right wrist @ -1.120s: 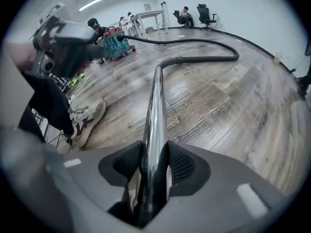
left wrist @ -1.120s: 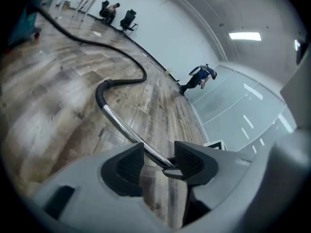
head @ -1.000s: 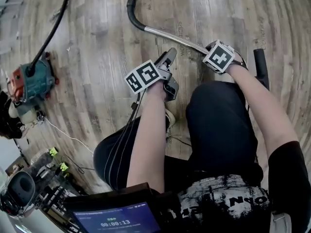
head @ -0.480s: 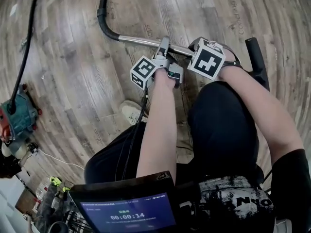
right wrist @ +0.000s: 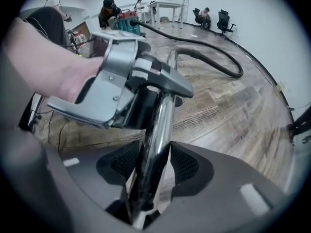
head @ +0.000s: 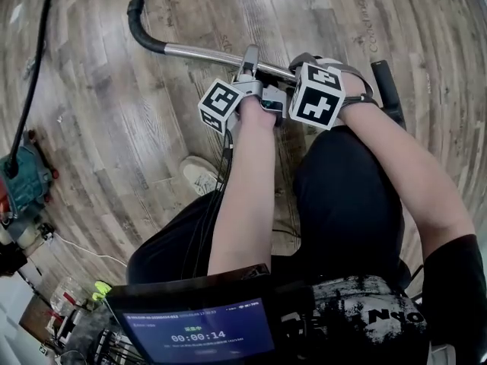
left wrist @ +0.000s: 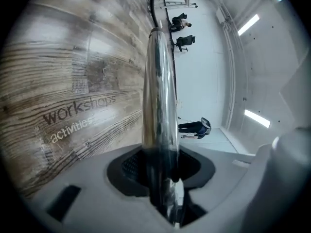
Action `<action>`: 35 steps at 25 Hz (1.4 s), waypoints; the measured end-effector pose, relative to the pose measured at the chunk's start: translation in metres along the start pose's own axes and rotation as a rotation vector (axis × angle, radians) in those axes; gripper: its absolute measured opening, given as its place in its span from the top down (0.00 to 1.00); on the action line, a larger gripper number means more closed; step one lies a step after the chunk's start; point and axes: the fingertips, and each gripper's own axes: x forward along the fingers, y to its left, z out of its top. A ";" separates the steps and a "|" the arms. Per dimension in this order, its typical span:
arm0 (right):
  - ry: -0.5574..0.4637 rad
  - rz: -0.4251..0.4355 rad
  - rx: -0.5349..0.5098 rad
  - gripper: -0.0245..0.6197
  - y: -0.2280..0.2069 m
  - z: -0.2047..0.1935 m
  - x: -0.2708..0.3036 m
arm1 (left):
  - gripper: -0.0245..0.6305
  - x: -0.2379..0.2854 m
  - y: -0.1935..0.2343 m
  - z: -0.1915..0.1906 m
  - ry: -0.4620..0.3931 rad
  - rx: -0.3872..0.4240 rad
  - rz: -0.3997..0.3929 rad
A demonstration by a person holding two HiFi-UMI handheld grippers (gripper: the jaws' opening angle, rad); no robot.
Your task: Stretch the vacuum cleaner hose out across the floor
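The metal tube [head: 199, 52] is laid across the upper middle of the frame, its long axis leading left to the black hose [head: 138, 12], and is clamped by the just-closed jaws of the left gripper [head: 248, 58], nearer the hose, while the just-opened jaws of the right gripper [head: 293, 70] are set loosely around it.

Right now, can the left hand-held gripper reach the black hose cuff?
Likely yes, once it lets go: the left hand-held gripper has just been closing its jaws on the metal tube, and nothing blocks its path to the cuff.

White shoe [head: 199, 176], lit screen [head: 198, 331], office chairs [right wrist: 222, 19]
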 end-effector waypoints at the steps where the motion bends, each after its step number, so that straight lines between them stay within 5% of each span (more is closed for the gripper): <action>1: 0.021 -0.009 -0.010 0.63 -0.001 -0.003 0.003 | 0.75 -0.001 -0.004 0.002 -0.005 0.013 0.004; 5: 0.102 -0.012 -0.027 0.69 0.000 -0.023 0.013 | 0.75 -0.004 -0.022 0.005 -0.035 0.030 0.025; 9: 0.062 0.035 -0.027 0.73 0.007 -0.022 0.006 | 0.75 -0.007 -0.033 0.002 -0.013 0.091 0.023; 14: -0.004 0.163 -0.027 0.73 0.030 -0.030 -0.004 | 0.75 -0.025 -0.047 0.085 -0.175 0.139 -0.015; 16: -0.019 0.189 -0.042 0.73 0.033 -0.038 -0.005 | 0.77 -0.027 -0.054 0.100 -0.170 0.143 -0.036; 23: 0.021 -0.018 -0.010 0.71 -0.003 -0.041 0.019 | 0.79 -0.030 -0.080 0.089 -0.178 0.243 -0.054; 26: 0.008 -0.082 -0.062 0.78 -0.010 -0.025 0.022 | 0.79 -0.030 -0.087 0.086 -0.173 0.253 -0.058; 29: -0.005 -0.089 -0.049 0.86 -0.014 -0.020 0.027 | 0.79 -0.029 -0.088 0.085 -0.166 0.268 -0.053; 35: -0.024 -0.006 -0.015 0.87 -0.004 -0.016 0.014 | 0.79 -0.027 -0.107 0.079 -0.082 0.337 -0.054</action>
